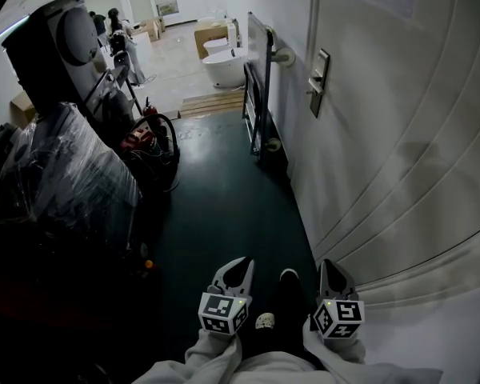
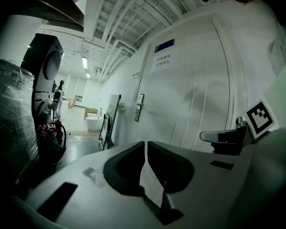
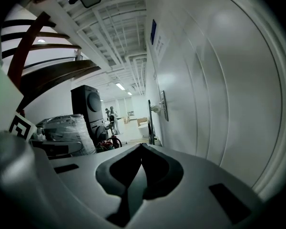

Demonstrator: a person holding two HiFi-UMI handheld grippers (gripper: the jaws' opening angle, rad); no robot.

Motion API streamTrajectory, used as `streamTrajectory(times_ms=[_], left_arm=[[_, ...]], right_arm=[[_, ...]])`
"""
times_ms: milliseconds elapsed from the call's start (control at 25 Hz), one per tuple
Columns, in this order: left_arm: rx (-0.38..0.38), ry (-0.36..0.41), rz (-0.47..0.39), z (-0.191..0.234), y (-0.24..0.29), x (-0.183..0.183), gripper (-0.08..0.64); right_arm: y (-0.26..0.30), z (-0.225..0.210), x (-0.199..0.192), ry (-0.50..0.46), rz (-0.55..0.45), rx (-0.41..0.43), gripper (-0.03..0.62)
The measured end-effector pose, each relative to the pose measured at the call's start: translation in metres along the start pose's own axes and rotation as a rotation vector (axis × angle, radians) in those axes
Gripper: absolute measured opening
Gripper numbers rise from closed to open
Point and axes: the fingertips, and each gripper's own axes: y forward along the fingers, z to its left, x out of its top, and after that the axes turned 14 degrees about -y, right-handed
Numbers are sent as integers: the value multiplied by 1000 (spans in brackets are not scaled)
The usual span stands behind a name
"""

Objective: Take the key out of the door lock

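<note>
Door lock [image 1: 319, 80] sitting well ahead of both tools.
We're holding left tool [image 1: 243, 262] and right tool [image 1: 330, 266] pressed together, empty; key too small to see, likely light, stiff: pinch its bow.

Left tool [image 1: 243, 262] closed, empty; right tool [image 1: 329, 266] likewise.
</note>
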Motion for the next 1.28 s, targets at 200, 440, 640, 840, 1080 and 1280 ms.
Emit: streamTrajectory(times_ms=[200,440,640,840,1080,1280], left_arm=[[8,4,-12,8,13,9,28],[16,-1,-10,21,39,23,28],[30,-8,-7,37,76,36,29],[34,-17,-8,53,132,61,28],[18,-10,-4,64,205,88,28],[15,-7,4,70,251,104,28]], right_arm=[[19,0,10,-34,-19,16,52],[55,-6,23,-34,-19,34,52],[100,-15,29,-33,-6,61,52],[155,-39,48,-38,-8,66,52],[215,-72,65,-44,4,66,52],[256,-90,76,-40,3,81,52]])
